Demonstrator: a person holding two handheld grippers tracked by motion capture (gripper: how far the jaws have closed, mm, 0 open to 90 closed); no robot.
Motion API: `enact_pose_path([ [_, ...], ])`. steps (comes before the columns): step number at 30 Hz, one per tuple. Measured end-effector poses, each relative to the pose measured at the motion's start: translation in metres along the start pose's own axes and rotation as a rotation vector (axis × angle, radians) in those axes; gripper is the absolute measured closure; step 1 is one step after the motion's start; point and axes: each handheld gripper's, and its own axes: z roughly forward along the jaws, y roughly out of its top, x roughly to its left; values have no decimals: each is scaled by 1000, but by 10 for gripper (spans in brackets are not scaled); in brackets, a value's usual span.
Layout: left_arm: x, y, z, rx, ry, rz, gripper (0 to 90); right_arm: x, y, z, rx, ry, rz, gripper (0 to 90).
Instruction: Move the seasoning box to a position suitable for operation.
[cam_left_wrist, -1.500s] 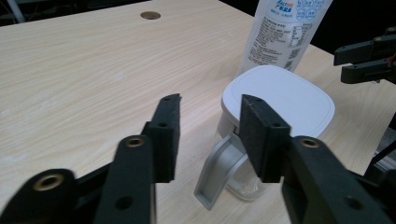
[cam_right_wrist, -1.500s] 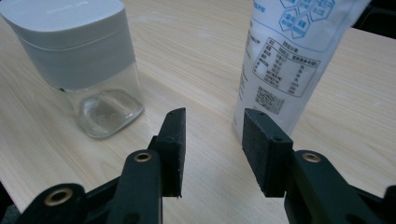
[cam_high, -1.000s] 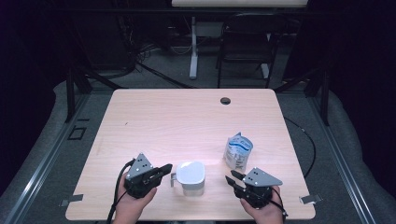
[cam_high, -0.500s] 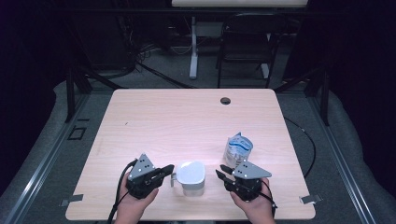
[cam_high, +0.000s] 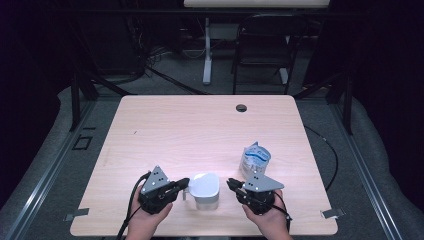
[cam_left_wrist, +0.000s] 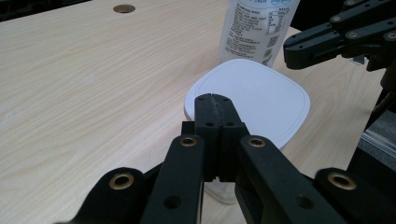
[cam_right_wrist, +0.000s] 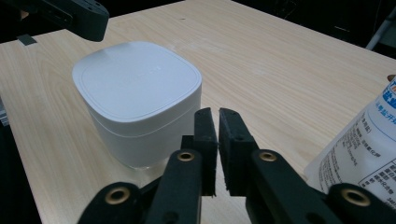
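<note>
Between both pressed-together grippers (cam_high: 186, 183) (cam_high: 231, 184) stands the white container (cam_high: 205, 189); pouch (cam_high: 255, 159) just behind.

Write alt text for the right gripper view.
The right gripper, its black fingers nearly together with nothing between them, points at a white lidded container on a wooden table. A printed pouch stands at the right edge.

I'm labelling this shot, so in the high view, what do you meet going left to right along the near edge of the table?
left gripper → white lidded container → right gripper → clear printed pouch, standing slightly farther back on the table.
</note>
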Motion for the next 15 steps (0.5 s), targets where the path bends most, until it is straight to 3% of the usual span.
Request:
enact_pose_path([
  [15, -3, 0, 8, 5, 2, 17, 900, 5, 0, -3, -1, 17, 2, 900],
])
